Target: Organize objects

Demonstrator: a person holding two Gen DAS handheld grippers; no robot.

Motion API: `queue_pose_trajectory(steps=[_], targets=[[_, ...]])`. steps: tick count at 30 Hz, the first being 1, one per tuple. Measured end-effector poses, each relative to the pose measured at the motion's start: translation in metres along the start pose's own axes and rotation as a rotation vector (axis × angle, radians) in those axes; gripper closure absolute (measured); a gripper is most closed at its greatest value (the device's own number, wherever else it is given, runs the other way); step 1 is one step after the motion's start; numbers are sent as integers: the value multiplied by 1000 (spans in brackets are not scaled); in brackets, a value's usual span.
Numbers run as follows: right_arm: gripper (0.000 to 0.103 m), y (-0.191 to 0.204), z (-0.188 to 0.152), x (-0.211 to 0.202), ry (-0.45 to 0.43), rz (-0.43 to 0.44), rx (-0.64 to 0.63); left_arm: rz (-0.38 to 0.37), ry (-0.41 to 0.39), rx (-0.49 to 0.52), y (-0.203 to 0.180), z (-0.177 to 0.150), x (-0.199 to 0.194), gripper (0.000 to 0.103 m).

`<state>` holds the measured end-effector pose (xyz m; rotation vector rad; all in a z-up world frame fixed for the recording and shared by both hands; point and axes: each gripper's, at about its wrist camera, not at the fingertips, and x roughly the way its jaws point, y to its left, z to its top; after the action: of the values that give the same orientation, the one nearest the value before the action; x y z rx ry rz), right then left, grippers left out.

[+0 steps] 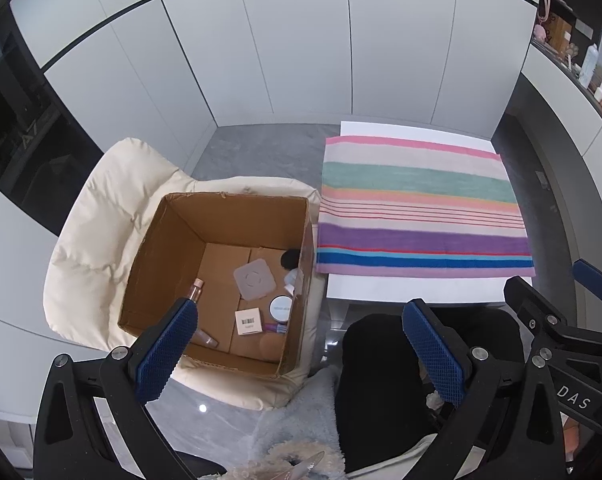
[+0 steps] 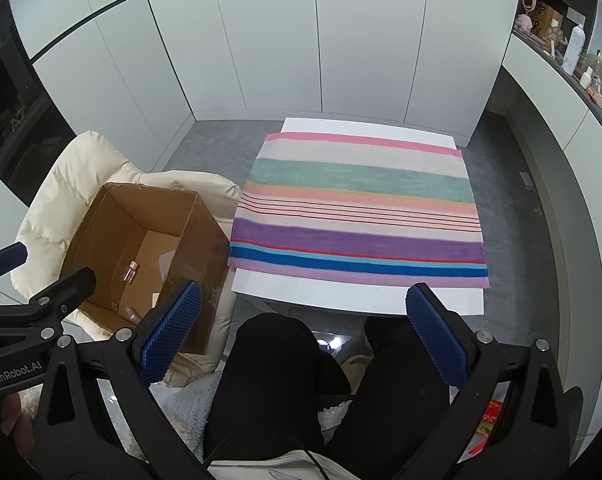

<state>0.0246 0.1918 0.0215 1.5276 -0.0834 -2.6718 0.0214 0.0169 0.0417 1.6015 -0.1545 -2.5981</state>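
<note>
An open cardboard box [image 1: 173,248] [image 2: 113,216] stands on a cream padded chair [image 1: 93,232] to the left of a low white table. Inside lie a grey square pad [image 1: 254,280], a round white jar [image 1: 281,309], a small barcoded box [image 1: 248,321], a pink-capped bottle [image 1: 195,294] and a purple tube [image 1: 276,327]. A striped cloth [image 1: 421,208] [image 2: 361,208] covers the table. My left gripper [image 1: 301,352] hangs open above the box's near right corner, holding nothing. My right gripper [image 2: 305,340] is open and empty over a person's black-clad knees.
The white table [image 2: 341,300] shows a bare front strip. The person's black-trousered legs [image 2: 285,380] sit below both grippers, with a grey fluffy rug [image 1: 301,412] underneath. White cabinet panels [image 1: 301,60] close the back. A cluttered shelf [image 2: 573,52] runs along the right.
</note>
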Motion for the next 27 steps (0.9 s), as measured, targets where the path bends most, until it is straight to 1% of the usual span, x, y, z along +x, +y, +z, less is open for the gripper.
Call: queue_pose_trajectory(steps=[27], targets=[[0, 0, -2, 3, 13, 6, -7, -3, 22, -4, -3, -3, 4, 0]])
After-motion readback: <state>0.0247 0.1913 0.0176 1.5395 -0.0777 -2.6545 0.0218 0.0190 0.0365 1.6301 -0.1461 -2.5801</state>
